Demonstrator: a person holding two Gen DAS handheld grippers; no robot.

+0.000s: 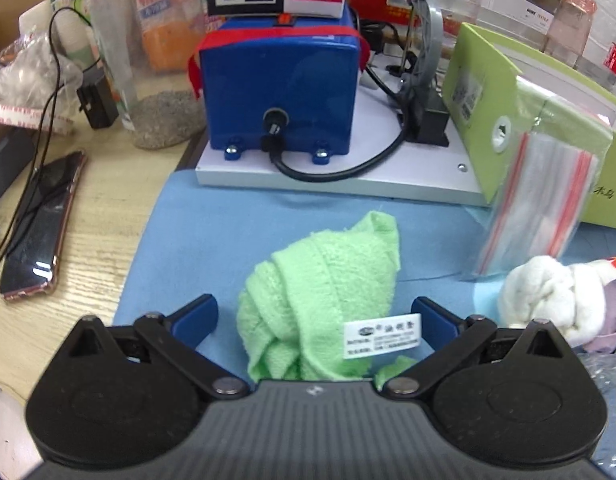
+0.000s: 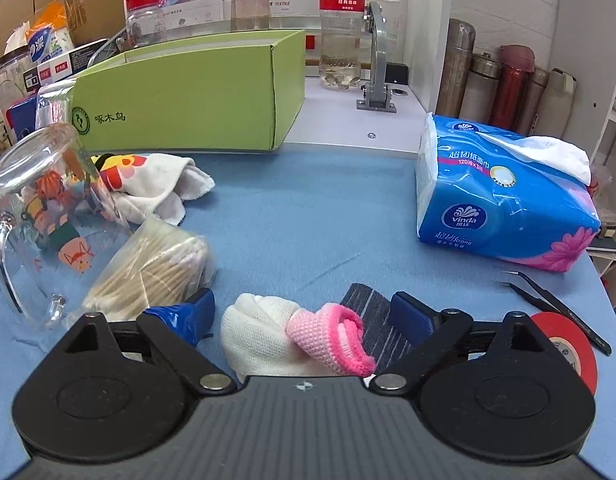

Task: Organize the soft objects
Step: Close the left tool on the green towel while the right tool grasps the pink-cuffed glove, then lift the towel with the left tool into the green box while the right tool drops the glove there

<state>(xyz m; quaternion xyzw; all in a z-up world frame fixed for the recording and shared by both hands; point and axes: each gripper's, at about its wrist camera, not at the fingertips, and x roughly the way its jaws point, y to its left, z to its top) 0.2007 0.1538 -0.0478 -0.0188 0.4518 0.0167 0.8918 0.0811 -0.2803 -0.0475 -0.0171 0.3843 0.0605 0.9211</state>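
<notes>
In the left wrist view, the left gripper (image 1: 314, 316) stands wide, its blue fingers on either side of a crumpled green towel (image 1: 320, 296) low in the centre of the frame. There is a clear gap on the left, while the right finger sits just beside the towel's white label (image 1: 382, 335) and may be touching it. The towel lies on the blue mat (image 1: 212, 232). To the right lie a white cloth (image 1: 548, 300) and a stack of zip bags (image 1: 548, 196), and further up a blue machine (image 1: 278, 92).

In the right wrist view, the right gripper (image 2: 304, 314) is also spread wide. A rolled white sock with a pink cuff (image 2: 292, 336) lies between its fingers, neither pad pressing it, with a dark striped sock (image 2: 372, 312) under the right side. Beyond, at mid left, are a bag of cotton swabs (image 2: 156, 268), a tipped glass mug (image 2: 44, 216) and a printed cloth (image 2: 156, 184). The green box (image 2: 196, 92) sits upper left.

The step looks like a grasp on each bundle. It would be best to close low and centred on the thick of each roll, so that loose folds do not slip free. The right side should catch only the white sock.
</notes>
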